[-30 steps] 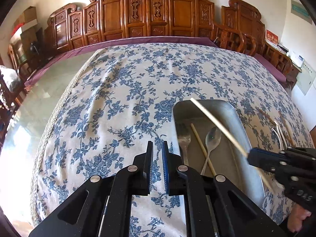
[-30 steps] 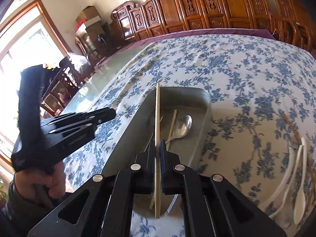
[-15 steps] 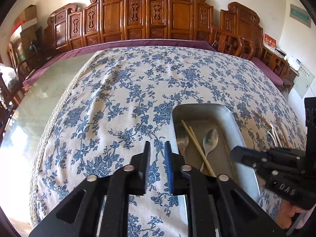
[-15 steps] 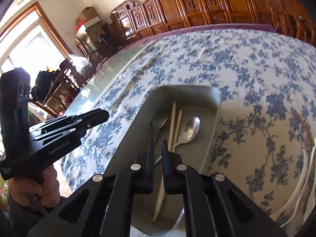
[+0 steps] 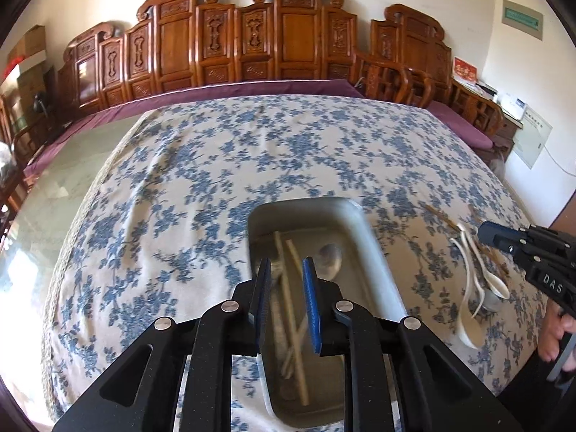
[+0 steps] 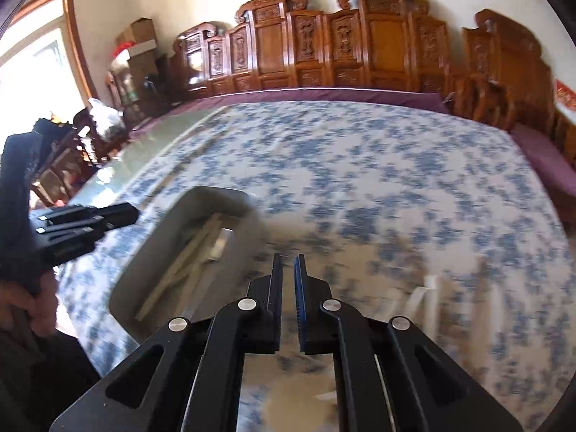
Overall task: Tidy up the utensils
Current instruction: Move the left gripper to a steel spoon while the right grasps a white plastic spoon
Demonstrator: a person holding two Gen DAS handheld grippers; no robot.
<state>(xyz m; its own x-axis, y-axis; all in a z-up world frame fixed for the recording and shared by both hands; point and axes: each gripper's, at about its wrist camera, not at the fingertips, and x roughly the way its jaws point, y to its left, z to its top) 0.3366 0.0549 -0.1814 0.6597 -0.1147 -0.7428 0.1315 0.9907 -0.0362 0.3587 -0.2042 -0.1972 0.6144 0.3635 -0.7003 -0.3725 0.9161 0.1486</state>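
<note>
A metal tray (image 5: 374, 252) sits on the blue-flowered tablecloth and holds two wooden chopsticks (image 5: 293, 255), a metal spoon (image 5: 333, 253) and a fork. My left gripper (image 5: 286, 270) hovers over the tray's near end, jaws parted, empty. White spoons (image 5: 468, 288) and a brown chopstick (image 5: 441, 217) lie on the cloth right of the tray. My right gripper (image 6: 287, 268) is empty, jaws slightly apart, right of the tray (image 6: 158, 252); this view is blurred. The right gripper shows at the left view's right edge (image 5: 484, 232), near the white spoons.
Carved wooden chairs (image 5: 252, 43) line the far side of the table. A bare glass strip of table (image 5: 54, 187) lies left of the cloth. Cardboard boxes (image 6: 138, 41) stand by the window at the left.
The right gripper let the chopstick go into the tray and swung right toward the loose spoons. The left gripper moved over the tray and opened its jaws.
</note>
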